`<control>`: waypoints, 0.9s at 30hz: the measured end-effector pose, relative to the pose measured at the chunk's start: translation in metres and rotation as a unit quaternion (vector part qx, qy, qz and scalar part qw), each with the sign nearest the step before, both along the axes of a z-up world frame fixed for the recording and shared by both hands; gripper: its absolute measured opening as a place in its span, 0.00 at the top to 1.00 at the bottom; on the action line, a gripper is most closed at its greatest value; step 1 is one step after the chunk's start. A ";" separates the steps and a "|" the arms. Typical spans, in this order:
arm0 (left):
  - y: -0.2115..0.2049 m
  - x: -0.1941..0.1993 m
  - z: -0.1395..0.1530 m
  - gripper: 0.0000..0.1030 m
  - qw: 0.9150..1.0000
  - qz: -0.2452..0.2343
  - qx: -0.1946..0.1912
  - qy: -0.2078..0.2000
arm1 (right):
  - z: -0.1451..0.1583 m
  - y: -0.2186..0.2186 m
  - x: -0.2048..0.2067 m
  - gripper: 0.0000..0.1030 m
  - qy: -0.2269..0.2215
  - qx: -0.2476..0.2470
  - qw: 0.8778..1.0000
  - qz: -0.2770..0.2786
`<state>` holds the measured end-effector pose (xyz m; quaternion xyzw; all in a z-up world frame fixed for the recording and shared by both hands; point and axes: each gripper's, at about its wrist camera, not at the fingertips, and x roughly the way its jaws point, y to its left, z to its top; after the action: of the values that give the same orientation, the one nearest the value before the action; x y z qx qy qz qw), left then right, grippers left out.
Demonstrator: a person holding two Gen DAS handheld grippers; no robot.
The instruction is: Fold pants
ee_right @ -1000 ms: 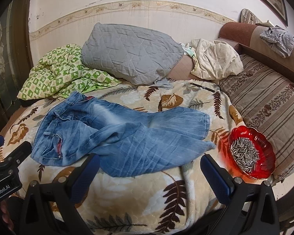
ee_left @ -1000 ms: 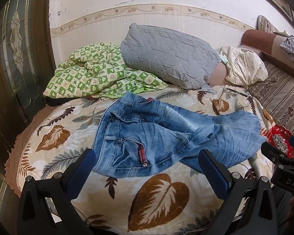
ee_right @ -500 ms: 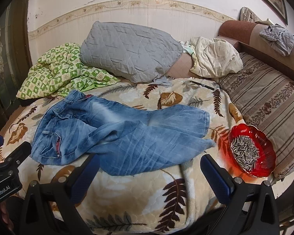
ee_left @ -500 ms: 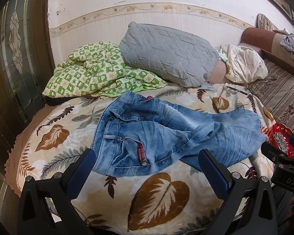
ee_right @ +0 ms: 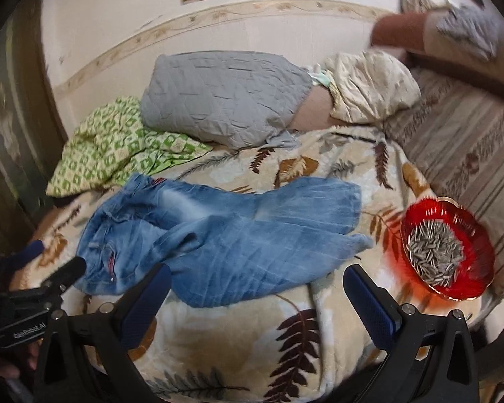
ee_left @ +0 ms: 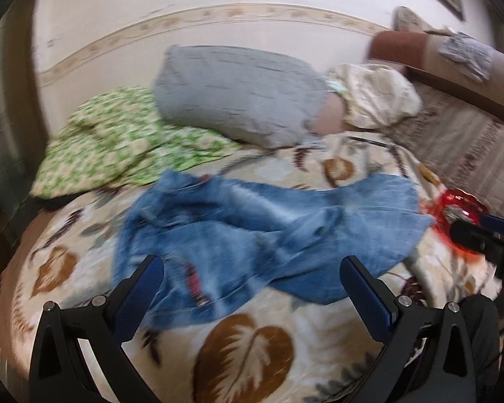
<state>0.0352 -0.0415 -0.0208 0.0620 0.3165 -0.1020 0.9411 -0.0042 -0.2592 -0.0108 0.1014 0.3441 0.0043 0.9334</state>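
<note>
So, blue jeans [ee_right: 218,235] lie crumpled on the leaf-print blanket [ee_right: 238,342] covering the bed, waistband end toward the left, both legs running right; one leg is folded across the other, w/ the hems ending near the red bowl [ee_right: 480,255] of sunflower seeds. Bowl sits on the blanket's right edge, just beside the hems, not touching as far as I can tell.

Left gripper [ee_left: 252,288] hovers over the near edge of the bed, jaws spread wide, nothing between the blue pads; the waist/pocket area of the jeans shows btwn them in the left wrist view, which is motion-blurred. Right gripper [ee_right: 257,297] also spread wide & empty, low over the blanket in front of the lower leg, no contact w/ the fabric visible.

Behind the jeans: grey quilted pillow [ee_right: 218,100] against the wall, green checked quilt [ee_right: 117,147] bunched at left, touching the pillow, cream cloth bundle [ee_right: 369,90] at right. Striped cushion [ee_right: 470,147] runs along the right side. Left gripper's body shows at the lower left of the right wrist view.
</note>
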 end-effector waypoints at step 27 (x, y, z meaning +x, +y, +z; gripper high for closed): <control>-0.180 0.115 -0.067 0.00 0.944 -0.311 0.059 0.097 | -0.084 -0.151 0.204 0.14 0.187 0.111 0.967 0.130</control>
<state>0.1506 -0.2219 -0.0875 0.2024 0.3771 -0.3763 0.8217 0.1993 -0.4102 -0.0946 0.1573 0.5205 0.1448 0.8266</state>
